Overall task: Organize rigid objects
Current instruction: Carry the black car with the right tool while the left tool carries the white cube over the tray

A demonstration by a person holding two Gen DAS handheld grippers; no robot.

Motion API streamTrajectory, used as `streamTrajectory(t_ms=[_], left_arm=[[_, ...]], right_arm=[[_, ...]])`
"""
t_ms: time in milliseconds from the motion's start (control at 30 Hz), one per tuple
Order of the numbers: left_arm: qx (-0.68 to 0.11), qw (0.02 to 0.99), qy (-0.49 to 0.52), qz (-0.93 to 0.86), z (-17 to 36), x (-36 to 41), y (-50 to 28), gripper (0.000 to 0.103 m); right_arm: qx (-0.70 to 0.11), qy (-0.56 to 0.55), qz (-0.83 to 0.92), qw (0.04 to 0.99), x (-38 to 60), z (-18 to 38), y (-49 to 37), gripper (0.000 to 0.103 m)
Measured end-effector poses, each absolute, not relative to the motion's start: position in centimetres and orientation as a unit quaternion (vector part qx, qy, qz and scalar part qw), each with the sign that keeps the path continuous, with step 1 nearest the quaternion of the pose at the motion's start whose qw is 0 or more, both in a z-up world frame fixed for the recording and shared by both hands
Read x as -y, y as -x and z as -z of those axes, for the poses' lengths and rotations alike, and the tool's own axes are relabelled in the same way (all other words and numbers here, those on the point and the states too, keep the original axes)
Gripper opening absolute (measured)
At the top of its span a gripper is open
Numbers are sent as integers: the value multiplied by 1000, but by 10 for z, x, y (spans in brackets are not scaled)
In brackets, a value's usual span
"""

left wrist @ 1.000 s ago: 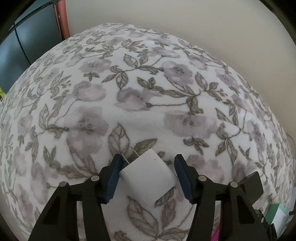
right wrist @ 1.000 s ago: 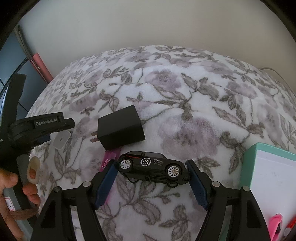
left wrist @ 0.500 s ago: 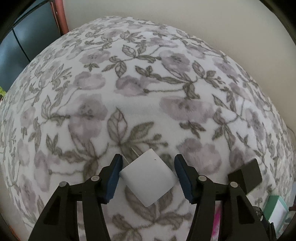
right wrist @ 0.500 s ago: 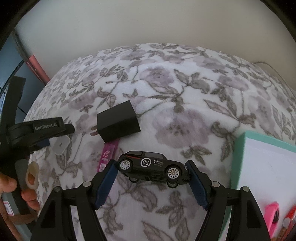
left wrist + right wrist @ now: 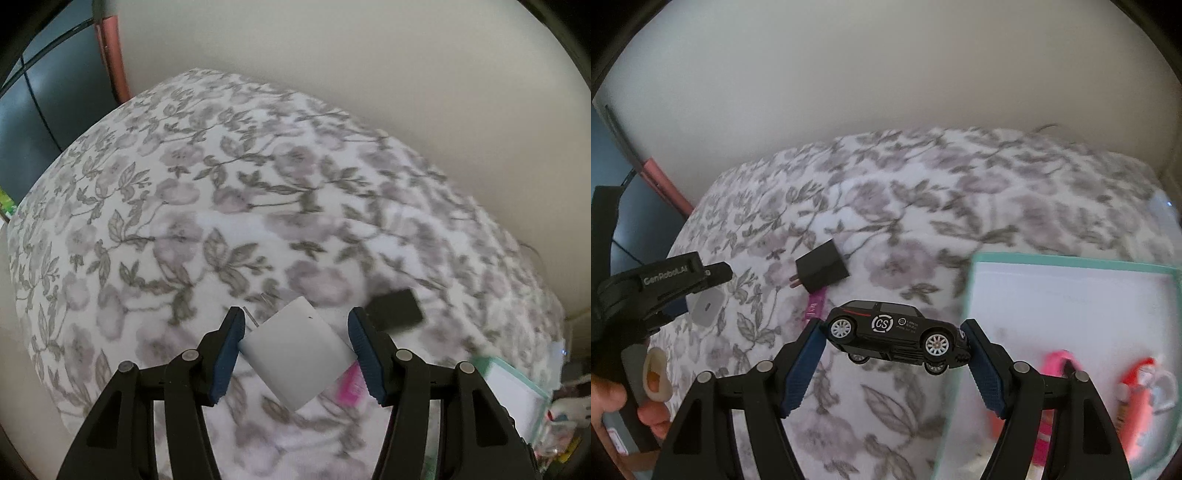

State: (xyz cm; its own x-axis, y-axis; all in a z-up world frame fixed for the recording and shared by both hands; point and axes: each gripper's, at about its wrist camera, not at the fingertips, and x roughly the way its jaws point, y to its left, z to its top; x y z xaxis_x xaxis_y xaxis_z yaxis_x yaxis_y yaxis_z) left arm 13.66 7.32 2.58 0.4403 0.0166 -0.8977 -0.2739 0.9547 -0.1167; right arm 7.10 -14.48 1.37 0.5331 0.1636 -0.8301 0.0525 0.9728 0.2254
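My left gripper (image 5: 296, 341) is shut on a white charger block (image 5: 297, 349) and holds it above the floral blanket; the block also shows in the right wrist view (image 5: 706, 305). My right gripper (image 5: 894, 341) is shut on a black toy car (image 5: 895, 332), lifted above the blanket beside the left edge of a mint-rimmed white box (image 5: 964, 325). A black charger (image 5: 822, 270) lies on the blanket; it also shows in the left wrist view (image 5: 396, 309).
The floral blanket (image 5: 184, 206) covers the bed against a pale wall. The box (image 5: 517, 387) holds pink and red items (image 5: 1141, 384). A pink strip (image 5: 816, 308) lies below the black charger. A dark panel and pink post (image 5: 110, 48) stand at the left.
Both grippers have lifted with their objects and swung right. The box now fills the right of the right wrist view; the black charger and pink strip have come into the left wrist view.
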Motion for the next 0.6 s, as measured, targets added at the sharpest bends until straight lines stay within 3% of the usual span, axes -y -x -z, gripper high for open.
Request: streamTrajectory(t_ms=[267, 600], left_arm=[[-516, 852, 81, -27, -45, -2, -110, 60], [-517, 853, 45, 48, -45, 91, -86, 60]], right_arm=[[-471, -145, 44, 869, 212, -43, -33, 77], [-482, -194, 135, 844, 299, -36, -3, 77]])
